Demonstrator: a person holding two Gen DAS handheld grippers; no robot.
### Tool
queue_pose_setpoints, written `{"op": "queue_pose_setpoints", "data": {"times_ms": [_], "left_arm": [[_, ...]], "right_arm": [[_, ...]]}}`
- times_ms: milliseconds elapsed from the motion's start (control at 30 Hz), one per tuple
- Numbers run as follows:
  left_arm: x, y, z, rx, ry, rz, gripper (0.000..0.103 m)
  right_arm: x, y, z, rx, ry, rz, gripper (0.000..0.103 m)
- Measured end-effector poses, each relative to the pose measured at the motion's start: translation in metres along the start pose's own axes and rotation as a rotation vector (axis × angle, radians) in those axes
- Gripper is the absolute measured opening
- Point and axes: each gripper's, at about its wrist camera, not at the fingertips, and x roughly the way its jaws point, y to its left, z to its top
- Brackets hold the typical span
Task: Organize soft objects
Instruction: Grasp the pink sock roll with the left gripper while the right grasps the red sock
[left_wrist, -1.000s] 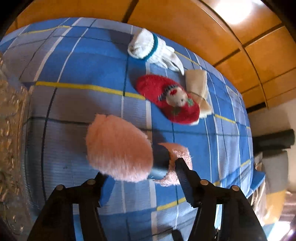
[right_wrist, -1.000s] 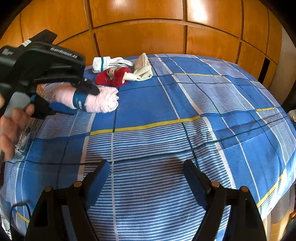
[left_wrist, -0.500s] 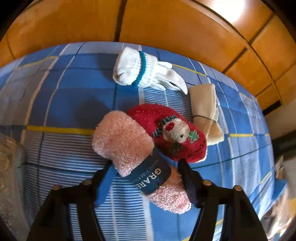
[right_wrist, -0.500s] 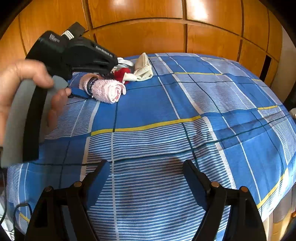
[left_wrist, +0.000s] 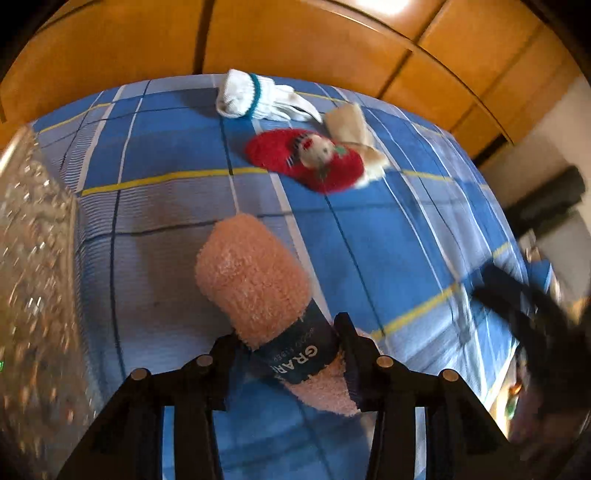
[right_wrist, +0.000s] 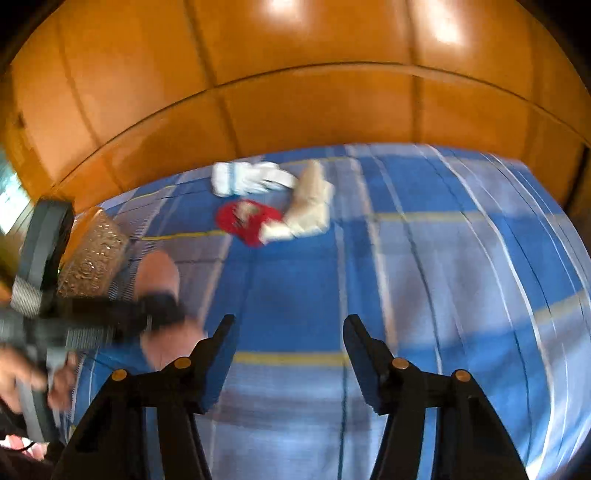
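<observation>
L gripper (left_wrist: 286, 350) closing, clamped on pink roll (left_wrist: 255, 284) off-centre; may slip. R gripper (right_wrist: 288, 354) closing, empty.

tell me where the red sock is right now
In the left wrist view the red sock lies on the blue plaid bedspread toward the far end, just below the white sock and touching the beige sock on its right.

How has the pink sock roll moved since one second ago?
Yes. The pink sock roll, between the closing left gripper fingers, sits nearer the glittery container, away from the red sock.
</observation>
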Motion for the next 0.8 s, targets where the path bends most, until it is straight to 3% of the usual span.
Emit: {"op": "queue_pose_setpoints", "data": {"times_ms": [267, 533, 600, 633, 667, 800], "left_arm": [[0.006, 0.007, -0.008, -0.007, -0.048, 0.0, 0.047], [0.009, 0.009, -0.007, -0.014, -0.069, -0.016, 0.05], [0.009, 0.01, -0.007, -0.021, -0.072, -0.015, 0.05], [0.009, 0.01, -0.007, -0.023, -0.074, -0.016, 0.05], [0.009, 0.01, -0.008, -0.025, -0.076, -0.016, 0.05], [0.008, 0.01, -0.008, -0.03, -0.081, -0.019, 0.05]], "right_arm": [[0.072, 0.04, 0.072, -0.263, 0.048, 0.032, 0.059], [0.144, 0.063, 0.093, -0.443, 0.152, -0.054, 0.059], [0.157, 0.064, 0.092, -0.443, 0.191, -0.052, 0.036], [0.157, 0.064, 0.091, -0.434, 0.192, -0.041, 0.035], [0.154, 0.063, 0.09, -0.416, 0.182, -0.044, 0.023], [0.131, 0.051, 0.082, -0.298, 0.214, -0.019, 0.016]]}}
